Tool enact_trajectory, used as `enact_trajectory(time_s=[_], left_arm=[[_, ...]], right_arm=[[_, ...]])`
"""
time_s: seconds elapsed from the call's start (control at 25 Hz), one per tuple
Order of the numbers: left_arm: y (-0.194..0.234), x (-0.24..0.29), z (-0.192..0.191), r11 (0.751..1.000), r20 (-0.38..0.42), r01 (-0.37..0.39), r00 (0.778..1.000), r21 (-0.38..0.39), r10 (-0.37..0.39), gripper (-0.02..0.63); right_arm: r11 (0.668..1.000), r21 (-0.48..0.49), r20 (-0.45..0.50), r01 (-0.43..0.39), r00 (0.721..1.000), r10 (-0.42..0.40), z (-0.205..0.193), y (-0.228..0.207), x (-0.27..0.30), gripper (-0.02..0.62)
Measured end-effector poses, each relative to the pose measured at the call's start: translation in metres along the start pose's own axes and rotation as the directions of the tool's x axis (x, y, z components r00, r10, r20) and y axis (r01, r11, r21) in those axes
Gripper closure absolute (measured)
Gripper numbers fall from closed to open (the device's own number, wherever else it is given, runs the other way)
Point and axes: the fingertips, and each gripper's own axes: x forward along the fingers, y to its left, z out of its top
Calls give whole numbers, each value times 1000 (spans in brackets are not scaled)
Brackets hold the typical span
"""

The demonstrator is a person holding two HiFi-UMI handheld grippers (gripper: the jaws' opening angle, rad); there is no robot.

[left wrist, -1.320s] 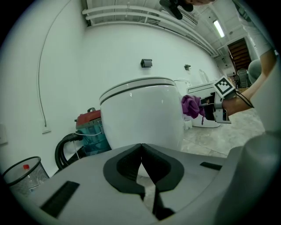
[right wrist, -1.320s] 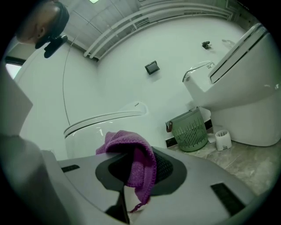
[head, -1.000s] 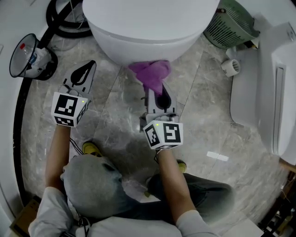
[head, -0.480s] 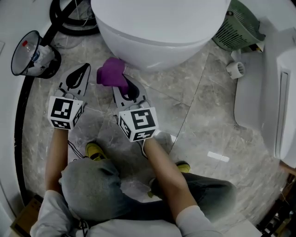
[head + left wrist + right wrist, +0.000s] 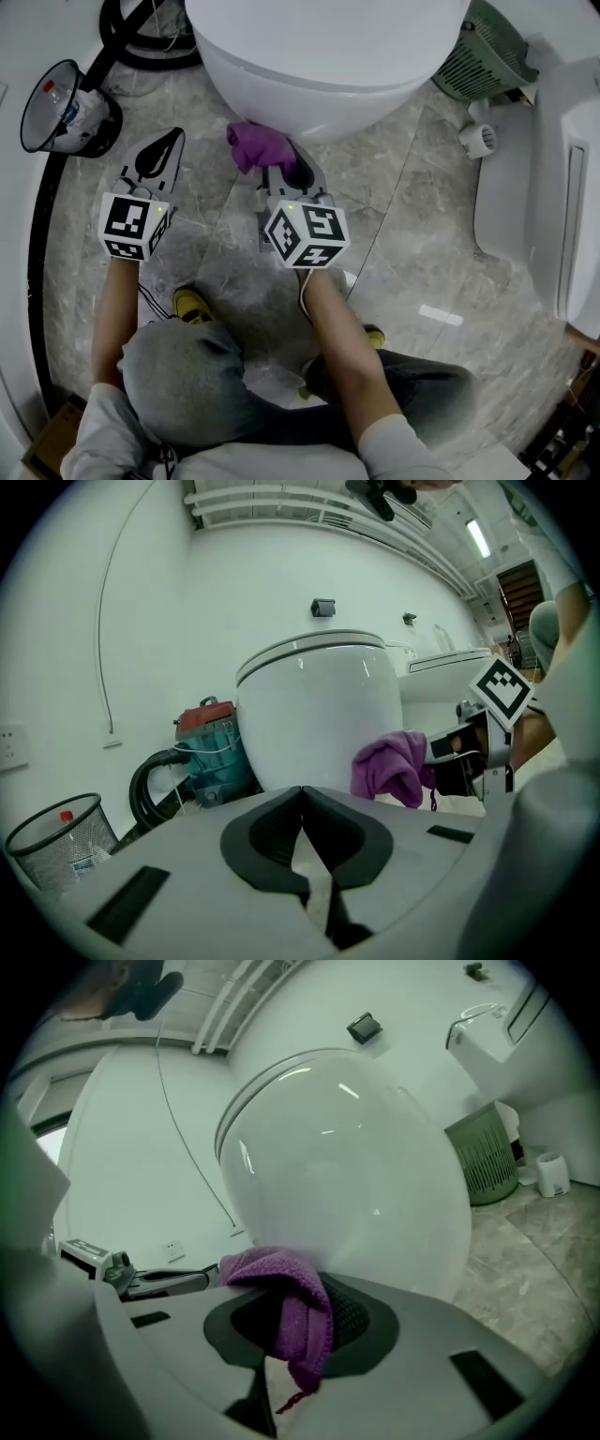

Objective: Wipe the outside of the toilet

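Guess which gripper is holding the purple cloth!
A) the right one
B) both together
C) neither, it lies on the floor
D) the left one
A: the purple cloth hangs pinched between the jaws of the right gripper beside the toilet, while the left gripper has its jaws together with nothing in them.

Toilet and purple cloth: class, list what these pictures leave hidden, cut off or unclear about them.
Toilet rear: head view, cut off by the top edge.
Toilet base: head view, hidden under the bowl; right gripper view, behind the right tool.
Whether the cloth touches the bowl: right gripper view, the cloth's own folds cover the spot.
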Motion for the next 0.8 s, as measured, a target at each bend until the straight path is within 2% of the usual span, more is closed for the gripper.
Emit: enact_trajectory(time_s=[0.24, 0.56, 0.8], left_arm=[[-16, 7, 10, 1000, 8, 25, 1000, 17, -25, 589], [-33, 18, 17, 998, 0, 45, 999, 32, -45, 589], [-41, 24, 17, 998, -6, 57, 998, 30, -57, 589]], right_arm=[[999, 30, -1, 27, 1000, -27, 3, -16, -10, 500], [999, -11, -8, 40, 999, -41, 11, -42, -24, 499], [993, 25, 0, 114, 993, -114, 15, -76, -34, 499]])
